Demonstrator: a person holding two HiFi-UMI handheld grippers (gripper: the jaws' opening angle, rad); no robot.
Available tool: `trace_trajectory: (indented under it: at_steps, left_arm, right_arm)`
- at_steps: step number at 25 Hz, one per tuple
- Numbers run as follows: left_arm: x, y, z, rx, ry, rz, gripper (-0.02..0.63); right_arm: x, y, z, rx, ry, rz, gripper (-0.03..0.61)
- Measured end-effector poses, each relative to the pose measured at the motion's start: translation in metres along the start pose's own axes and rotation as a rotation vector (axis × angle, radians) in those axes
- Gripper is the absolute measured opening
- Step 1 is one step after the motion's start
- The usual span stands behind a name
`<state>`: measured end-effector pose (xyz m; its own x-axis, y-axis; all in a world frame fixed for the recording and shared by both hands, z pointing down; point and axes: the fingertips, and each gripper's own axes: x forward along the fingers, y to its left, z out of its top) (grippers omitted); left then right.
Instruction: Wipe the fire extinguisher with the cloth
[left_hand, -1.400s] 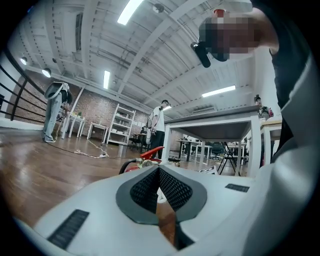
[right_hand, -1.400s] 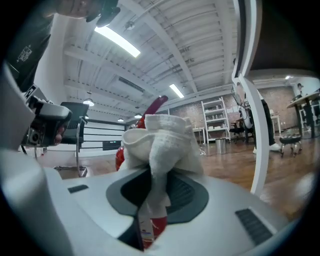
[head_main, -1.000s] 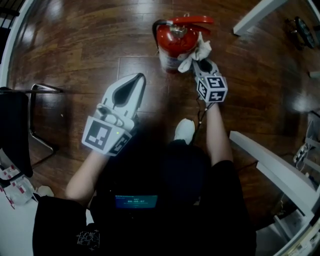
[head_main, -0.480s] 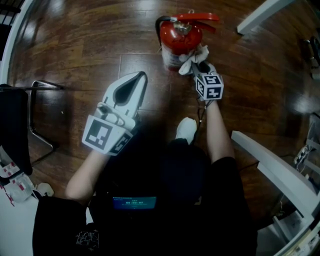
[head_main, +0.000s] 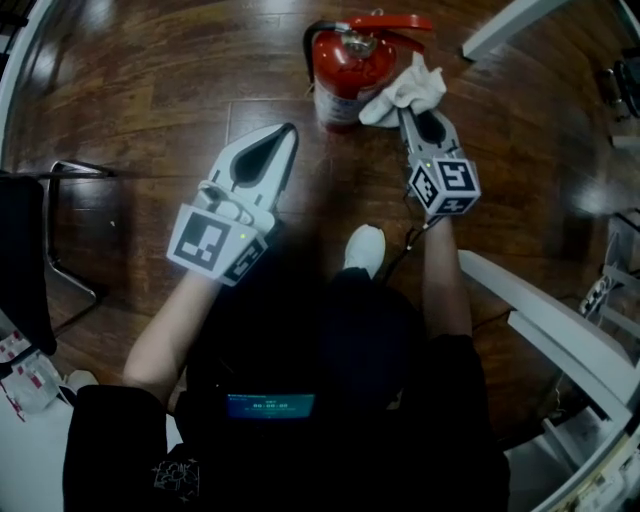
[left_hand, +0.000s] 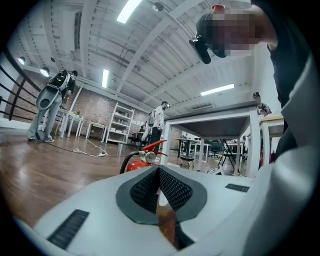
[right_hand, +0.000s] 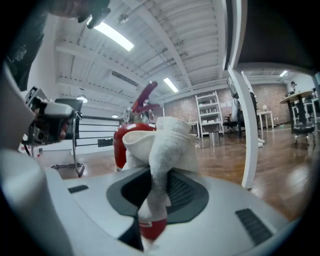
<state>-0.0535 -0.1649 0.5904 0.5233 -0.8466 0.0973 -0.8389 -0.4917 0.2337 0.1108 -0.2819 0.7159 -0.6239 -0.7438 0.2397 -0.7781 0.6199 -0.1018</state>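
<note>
A red fire extinguisher (head_main: 345, 72) stands upright on the wooden floor at the top of the head view; it also shows in the left gripper view (left_hand: 142, 161) and the right gripper view (right_hand: 126, 142). My right gripper (head_main: 408, 110) is shut on a white cloth (head_main: 408, 92), and the cloth touches the extinguisher's right side just below the red handle (head_main: 392, 24). In the right gripper view the cloth (right_hand: 165, 145) bulges out between the jaws. My left gripper (head_main: 283, 135) is shut with nothing in it, held a short way left of and below the extinguisher.
A white table leg (head_main: 505, 28) runs at the upper right, and a white frame (head_main: 545, 325) lies at the right. A metal chair frame (head_main: 70, 230) stands at the left. My white shoe (head_main: 364, 250) rests on the floor below the extinguisher. People stand far off (left_hand: 159, 119).
My right gripper has drawn the cloth up and to the right along the extinguisher's side, from its lower body towards the handle. The left gripper has hardly moved.
</note>
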Motion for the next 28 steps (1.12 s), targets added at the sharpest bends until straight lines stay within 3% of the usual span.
trace_trajectory:
  at_steps: [8, 14, 19, 28]
  left_arm:
    - [0.021, -0.003, -0.003, 0.027, 0.001, -0.05, 0.003]
    - [0.031, 0.001, -0.002, 0.011, -0.018, -0.041, 0.003]
    - [0.03, -0.005, -0.001, 0.012, -0.023, -0.055, 0.003]
    - [0.023, -0.005, -0.011, 0.006, -0.004, -0.05, 0.003]
  right_arm:
    - [-0.04, 0.034, 0.123, -0.05, -0.251, 0.066, 0.095]
    - [-0.034, 0.052, 0.178, -0.056, -0.278, 0.106, 0.095]
    - [-0.021, 0.057, 0.162, -0.031, -0.199, 0.125, 0.095]
    - [0.009, 0.086, 0.072, -0.093, 0.006, 0.143, 0.094]
